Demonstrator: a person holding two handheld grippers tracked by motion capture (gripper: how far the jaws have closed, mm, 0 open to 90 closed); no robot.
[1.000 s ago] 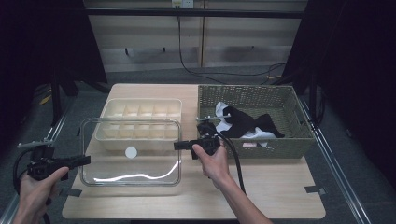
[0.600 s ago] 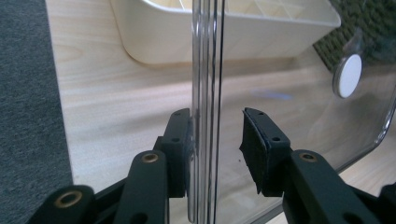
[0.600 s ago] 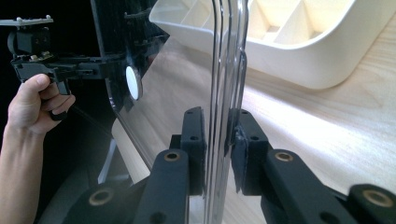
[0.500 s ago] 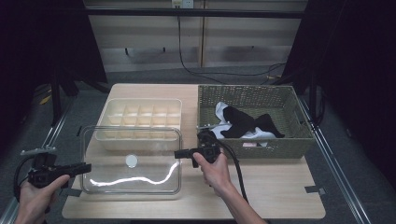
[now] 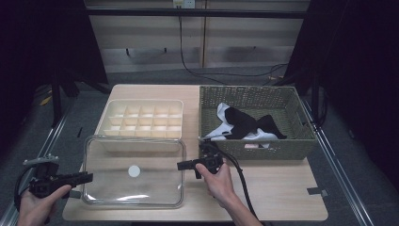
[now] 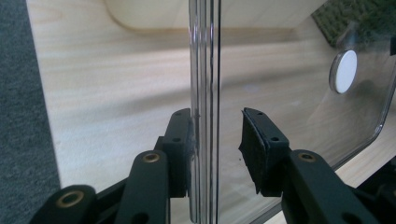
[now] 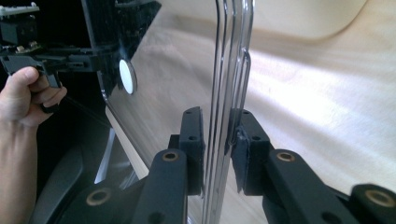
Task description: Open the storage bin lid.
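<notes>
One clear, rounded-rectangle plastic lid (image 5: 134,186) with one white round knob (image 5: 134,171) at its centre is held flat just above the near left part of the pale wooden bench (image 5: 277,193), one gripper at each of its short sides; its far edge overlaps the near rim of one cream plastic organiser tray (image 5: 141,118) divided into many small square compartments. The left gripper (image 5: 87,177) meets the lid's left rim; in the left gripper view the rim (image 6: 204,93) stands between its two black fingers (image 6: 180,140), the left finger touching the rim and the right finger standing a little apart from it, so the grip looks loose and I cannot tell whether it truly pinches. The right gripper (image 5: 180,165) meets the lid's right rim; in the right gripper view its two fingers (image 7: 191,140) sit close on either side of the rim (image 7: 231,70), pinching the plastic. Two hands show in the high view: the left hand (image 5: 40,202) at the bottom left corner, the right hand (image 5: 219,181) just right of the lid, one black cable (image 5: 242,181) trailing from its gripper. To the right of the tray stands one olive-green woven rectangular basket (image 5: 301,141), holding a heap of black and white cloth pieces (image 5: 244,125); their number cannot be told.
</notes>
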